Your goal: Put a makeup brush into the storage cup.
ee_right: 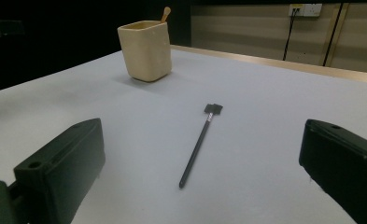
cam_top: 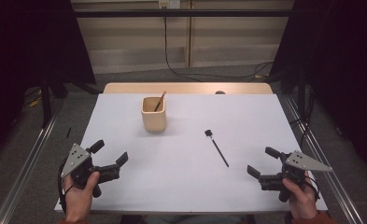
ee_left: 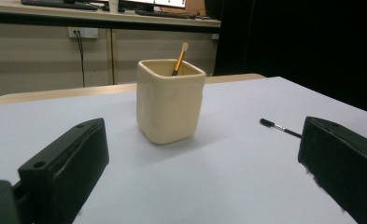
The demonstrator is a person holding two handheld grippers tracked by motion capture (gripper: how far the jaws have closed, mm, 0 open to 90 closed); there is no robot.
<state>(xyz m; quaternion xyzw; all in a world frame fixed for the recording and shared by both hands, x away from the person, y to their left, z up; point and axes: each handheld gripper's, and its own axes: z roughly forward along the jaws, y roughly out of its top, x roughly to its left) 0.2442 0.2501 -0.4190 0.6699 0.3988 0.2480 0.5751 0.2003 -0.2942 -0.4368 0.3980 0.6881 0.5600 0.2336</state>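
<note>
I hold both grippers low at the near edge of the table (cam_top: 125, 186), each with its jaws spread wide and nothing between them. The right gripper (cam_top: 260, 164) faces the black brush (cam_top: 217, 148), which lies flat on the bare white surface right of centre, its dark square head pointing far and its thin handle running back toward me. From the right gripper view the brush (ee_right: 199, 147) sits in line between the jaws, so I judge this gripper is set up to take it by the handle. The left gripper (cam_top: 110, 157) points at the cream cup (cam_top: 153, 113), which stands upright toward the far left, well apart from the brush. A wooden-handled brush (cam_top: 159, 101) leans inside it already, which suggests the cup is where the black one belongs. My left gripper looks placed to steady the cup (ee_left: 170, 101) if needed.
</note>
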